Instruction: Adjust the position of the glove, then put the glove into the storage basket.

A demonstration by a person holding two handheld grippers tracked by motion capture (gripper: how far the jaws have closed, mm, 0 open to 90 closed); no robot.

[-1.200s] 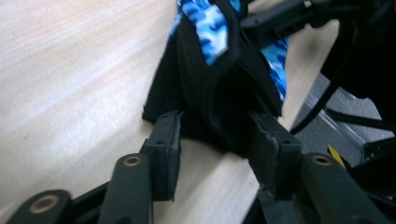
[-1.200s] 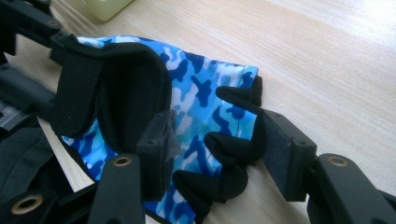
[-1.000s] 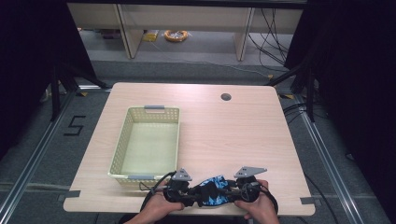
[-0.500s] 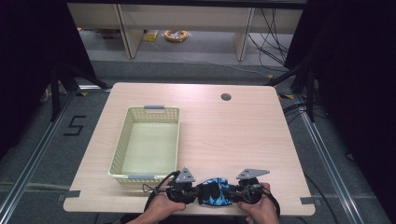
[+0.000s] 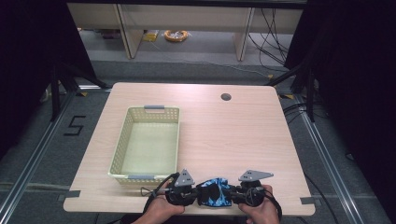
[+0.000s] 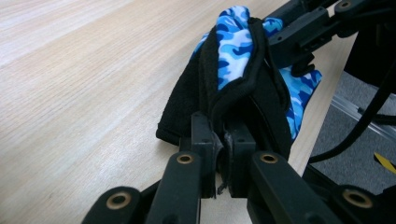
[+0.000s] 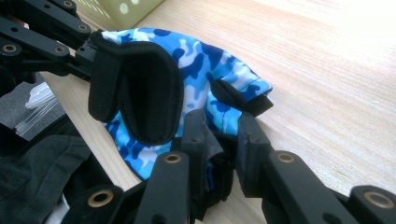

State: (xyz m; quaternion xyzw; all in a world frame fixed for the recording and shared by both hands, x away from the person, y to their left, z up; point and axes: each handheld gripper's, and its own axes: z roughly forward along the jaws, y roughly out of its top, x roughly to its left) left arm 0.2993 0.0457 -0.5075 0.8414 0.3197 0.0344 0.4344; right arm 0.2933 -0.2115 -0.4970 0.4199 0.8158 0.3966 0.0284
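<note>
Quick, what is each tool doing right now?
Left tool: closed on the blue camouflage glove.
Right tool: closed on the same glove, jaws just closing.

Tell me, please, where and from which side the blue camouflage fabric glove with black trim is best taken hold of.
Grip the blue camouflage fabric glove by its black-trimmed edges, one end per side, coming in level along the wooden table. The glove lies limp and crumpled, so the folded hems give the firmest bite. The left tongs and right tongs already pinch it so, from opposite ends.

High view overhead; both tongs views close, sharing the glove (image 5: 214, 191).
</note>
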